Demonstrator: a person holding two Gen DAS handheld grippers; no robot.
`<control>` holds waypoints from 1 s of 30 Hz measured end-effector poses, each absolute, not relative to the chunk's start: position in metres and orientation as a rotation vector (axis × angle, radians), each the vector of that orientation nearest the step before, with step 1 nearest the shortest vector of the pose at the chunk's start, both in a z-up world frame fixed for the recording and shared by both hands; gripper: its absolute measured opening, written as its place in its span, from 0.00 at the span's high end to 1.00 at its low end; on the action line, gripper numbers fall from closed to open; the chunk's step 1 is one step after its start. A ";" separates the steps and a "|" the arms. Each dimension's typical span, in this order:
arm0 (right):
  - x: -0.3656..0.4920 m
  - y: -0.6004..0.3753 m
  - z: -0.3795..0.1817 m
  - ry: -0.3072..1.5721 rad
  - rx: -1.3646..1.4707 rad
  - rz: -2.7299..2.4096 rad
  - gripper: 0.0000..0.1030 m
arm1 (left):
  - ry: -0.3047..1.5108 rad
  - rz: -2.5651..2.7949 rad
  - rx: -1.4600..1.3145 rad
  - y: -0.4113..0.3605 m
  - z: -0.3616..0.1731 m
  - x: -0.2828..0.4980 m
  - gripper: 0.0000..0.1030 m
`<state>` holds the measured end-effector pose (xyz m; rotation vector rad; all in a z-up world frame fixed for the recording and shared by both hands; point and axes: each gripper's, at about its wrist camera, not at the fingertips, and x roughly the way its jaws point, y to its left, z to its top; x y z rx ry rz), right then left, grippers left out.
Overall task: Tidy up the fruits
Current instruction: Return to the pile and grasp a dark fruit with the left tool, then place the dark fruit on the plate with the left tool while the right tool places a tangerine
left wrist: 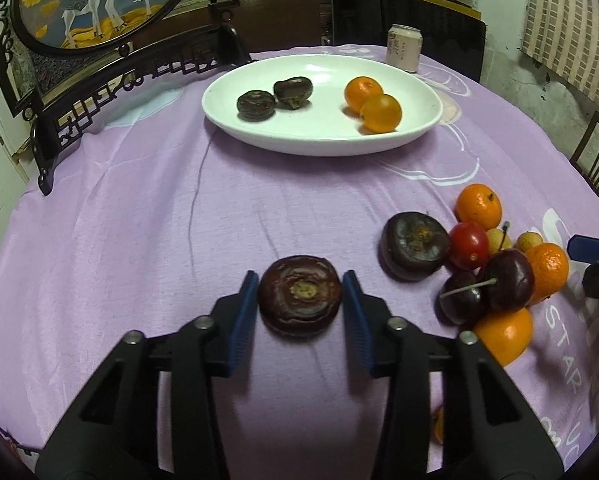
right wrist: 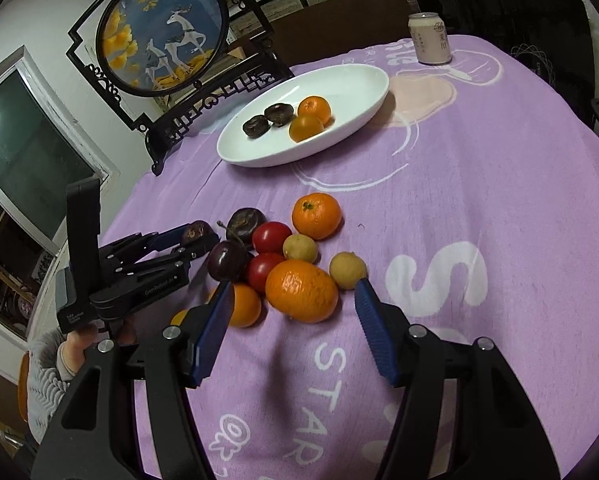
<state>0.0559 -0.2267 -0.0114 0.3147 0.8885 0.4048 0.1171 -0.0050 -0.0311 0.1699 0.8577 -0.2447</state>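
My left gripper [left wrist: 300, 294] has its blue pads on both sides of a flat dark purple-brown fruit [left wrist: 299, 295] that lies on the purple cloth; the pads look just touching it. A white plate [left wrist: 259, 136] at the back holds two dark fruits [left wrist: 256, 105] and two oranges [left wrist: 380, 113]. A fruit pile [right wrist: 283, 256] with oranges, red tomatoes, dark cherries and small yellow fruits lies right of the left gripper. My right gripper [right wrist: 295, 312] is open, its jaws either side of and just behind a big orange [right wrist: 301, 291]. The left gripper [right wrist: 187, 240] also shows in the right wrist view.
A drink can [left wrist: 404, 47] stands behind the plate. A dark-framed round deer picture [right wrist: 163, 28] stands at the back left edge of the table. A dark chair [left wrist: 595, 160] is at the right. Bare purple cloth [left wrist: 139, 240] lies left of the fruits.
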 end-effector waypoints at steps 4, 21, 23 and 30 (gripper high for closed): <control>0.059 -0.219 -0.017 0.909 0.295 0.407 0.39 | 0.859 -0.247 0.165 -0.005 -0.031 0.117 0.60; 0.071 -0.231 -0.029 0.925 0.382 0.399 0.58 | 0.859 -0.253 0.143 -0.004 -0.030 0.117 0.61; 0.070 -0.234 -0.029 0.923 0.395 0.397 0.58 | 0.857 -0.250 0.141 -0.003 -0.030 0.117 0.61; 0.062 -0.246 -0.013 0.850 0.426 0.385 0.58 | 0.804 -0.222 0.103 0.007 -0.010 0.108 0.61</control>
